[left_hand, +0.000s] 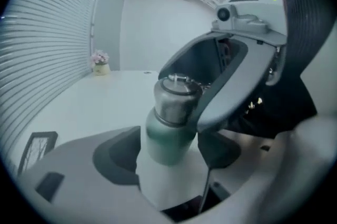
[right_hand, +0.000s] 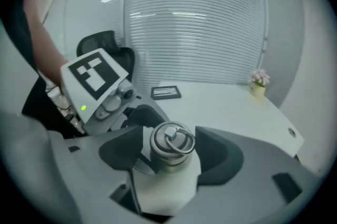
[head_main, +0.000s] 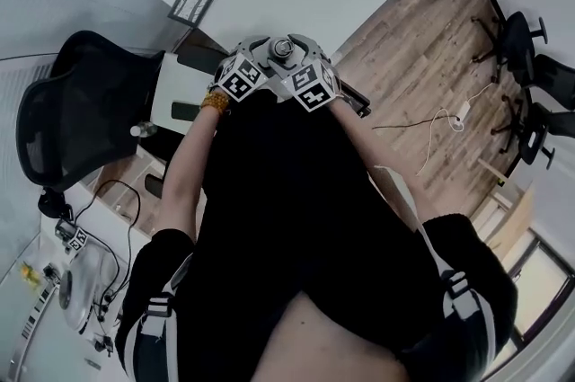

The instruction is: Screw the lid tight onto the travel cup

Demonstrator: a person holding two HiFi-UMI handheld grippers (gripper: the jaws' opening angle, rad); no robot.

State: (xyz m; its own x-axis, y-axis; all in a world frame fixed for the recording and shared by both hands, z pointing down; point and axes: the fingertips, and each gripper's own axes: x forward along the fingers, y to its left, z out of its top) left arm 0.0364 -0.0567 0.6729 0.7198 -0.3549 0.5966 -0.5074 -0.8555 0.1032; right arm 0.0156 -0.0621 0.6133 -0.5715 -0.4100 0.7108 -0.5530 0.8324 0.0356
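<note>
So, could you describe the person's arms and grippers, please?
Both the left gripper and right gripper are pale grey shells whose tongs carry dark grey pads. Each bears a cube of black-and-white square markers. The person wears black sleeves with pale stripes and a yellow bracelet on the left wrist.

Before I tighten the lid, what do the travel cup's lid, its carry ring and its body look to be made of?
Lid: bare metal, probably brushed stainless steel; grey, softly streaked sheen. Carry ring: polished metal wire, with bright glints. Body: likely metal under a matte green coating; the colour is even and dull, so plastic can't be excluded.
</note>
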